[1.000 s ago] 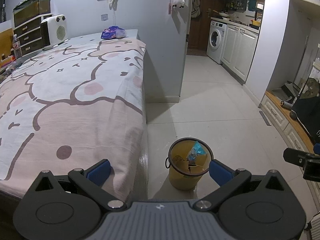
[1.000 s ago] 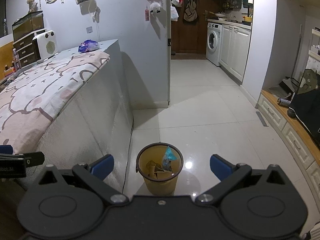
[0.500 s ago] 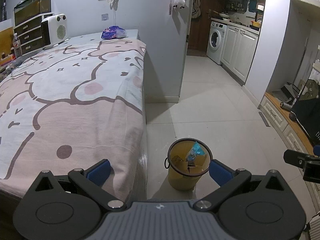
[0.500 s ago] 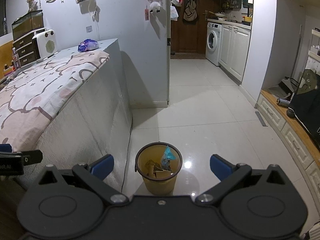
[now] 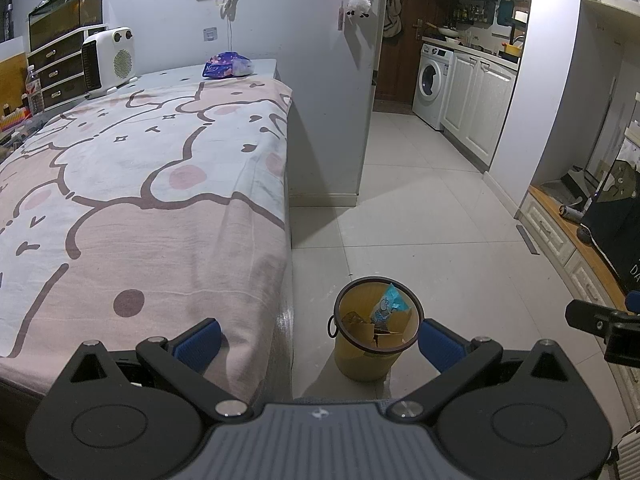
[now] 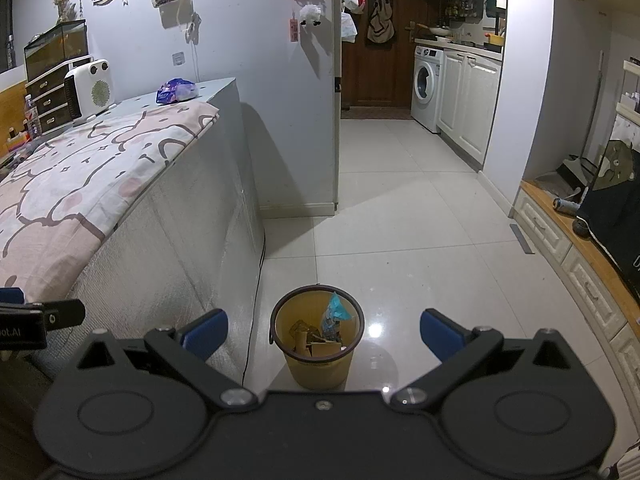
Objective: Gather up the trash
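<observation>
A small yellow trash bin [image 5: 374, 354] stands on the white tile floor beside the bed; it also shows in the right wrist view [image 6: 318, 364]. Inside lie a blue wrapper [image 5: 390, 306] and brown cardboard scraps [image 6: 310, 342]. My left gripper [image 5: 318, 342] is open and empty, held above the bed's corner and the bin. My right gripper [image 6: 322, 332] is open and empty, with the bin between its blue pads [image 6: 438, 334]. A purple packet [image 5: 228, 65] lies at the far end of the bed.
A bed with a pink cartoon cover [image 5: 120, 184] fills the left. A white heater [image 5: 108, 60] and drawers stand at its far end. A washing machine [image 5: 432, 80] and white cabinets are down the hall. A low wooden bench [image 6: 576, 236] runs along the right.
Both grippers have drifted slightly; the bin sits a little lower and more to the left in the right wrist view. Both grippers stay open and empty.
</observation>
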The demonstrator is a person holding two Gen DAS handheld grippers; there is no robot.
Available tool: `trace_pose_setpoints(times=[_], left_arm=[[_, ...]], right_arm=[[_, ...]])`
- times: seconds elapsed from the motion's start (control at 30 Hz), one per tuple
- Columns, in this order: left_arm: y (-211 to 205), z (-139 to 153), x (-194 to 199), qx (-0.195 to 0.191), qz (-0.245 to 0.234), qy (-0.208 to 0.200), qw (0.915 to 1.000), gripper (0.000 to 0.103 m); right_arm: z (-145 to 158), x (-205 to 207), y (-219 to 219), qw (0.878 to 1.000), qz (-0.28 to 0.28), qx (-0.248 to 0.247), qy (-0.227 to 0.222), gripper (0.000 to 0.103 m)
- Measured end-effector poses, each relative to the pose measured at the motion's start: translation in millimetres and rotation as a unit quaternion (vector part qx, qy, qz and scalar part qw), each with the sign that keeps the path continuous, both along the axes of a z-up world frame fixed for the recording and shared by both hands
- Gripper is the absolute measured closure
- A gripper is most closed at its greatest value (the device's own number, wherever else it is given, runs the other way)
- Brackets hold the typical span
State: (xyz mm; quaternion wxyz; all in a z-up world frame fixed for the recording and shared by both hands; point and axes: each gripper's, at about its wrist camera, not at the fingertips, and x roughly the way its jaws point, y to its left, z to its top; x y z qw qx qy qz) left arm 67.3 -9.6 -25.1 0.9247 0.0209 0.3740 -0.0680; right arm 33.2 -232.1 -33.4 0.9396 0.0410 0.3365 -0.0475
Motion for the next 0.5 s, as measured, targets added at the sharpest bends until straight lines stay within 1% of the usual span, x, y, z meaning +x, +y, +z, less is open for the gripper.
trace_pose_setpoints(times=[0.5], left_arm=[[-1.7,0.3,-0.4,0.0,0.0,0.0,1.0,0.0]], right_arm=[[0.3,0.0,-0.4,1.0,0.0,-0.001,-0.001,0.0]])
